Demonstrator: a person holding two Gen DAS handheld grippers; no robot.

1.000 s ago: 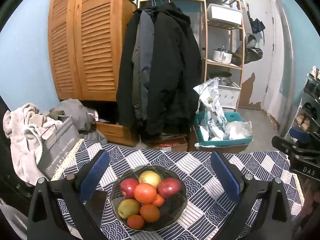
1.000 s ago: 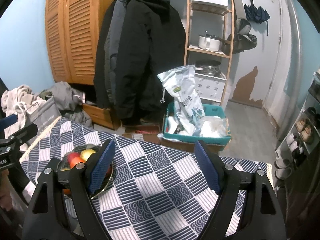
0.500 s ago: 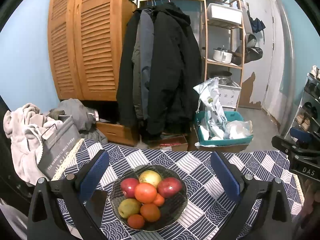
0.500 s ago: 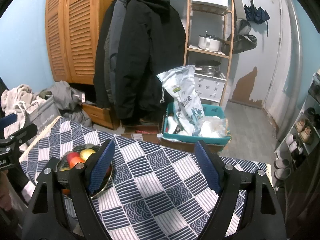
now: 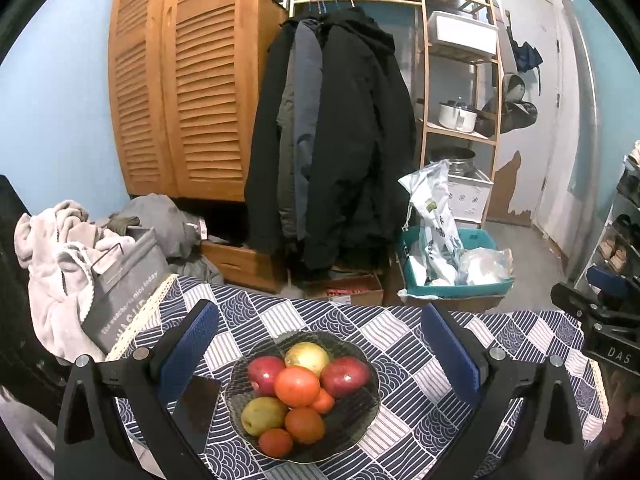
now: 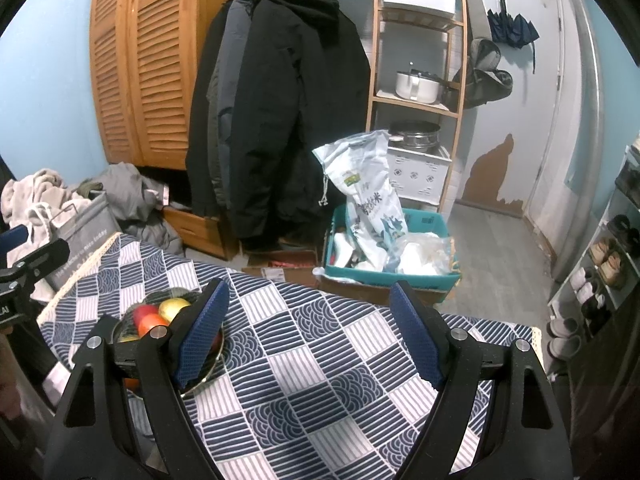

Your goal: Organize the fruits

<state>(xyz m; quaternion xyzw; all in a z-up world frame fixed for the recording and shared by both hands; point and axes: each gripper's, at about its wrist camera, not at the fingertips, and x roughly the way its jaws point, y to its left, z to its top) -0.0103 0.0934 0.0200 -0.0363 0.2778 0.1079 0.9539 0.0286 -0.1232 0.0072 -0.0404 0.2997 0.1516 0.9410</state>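
A dark glass bowl [image 5: 370, 408] holds several fruits: two red apples [image 5: 345, 371], a yellow one [image 5: 307, 358], a green pear [image 5: 262, 415] and oranges [image 5: 297, 386]. It sits on a blue-and-white patterned tablecloth [image 5: 408, 348]. My left gripper [image 5: 318, 354] is open and empty, hovering above the bowl with a finger on each side. My right gripper [image 6: 308, 332] is open and empty over the cloth to the right of the bowl [image 6: 130, 322], which its left finger partly hides.
A black phone [image 5: 196, 402] lies on the cloth left of the bowl. A grey bag [image 5: 124, 284] and clothes sit off the table's left edge. A teal crate [image 6: 390, 268] stands on the floor beyond the table. The right gripper shows at the left view's right edge [image 5: 600, 312].
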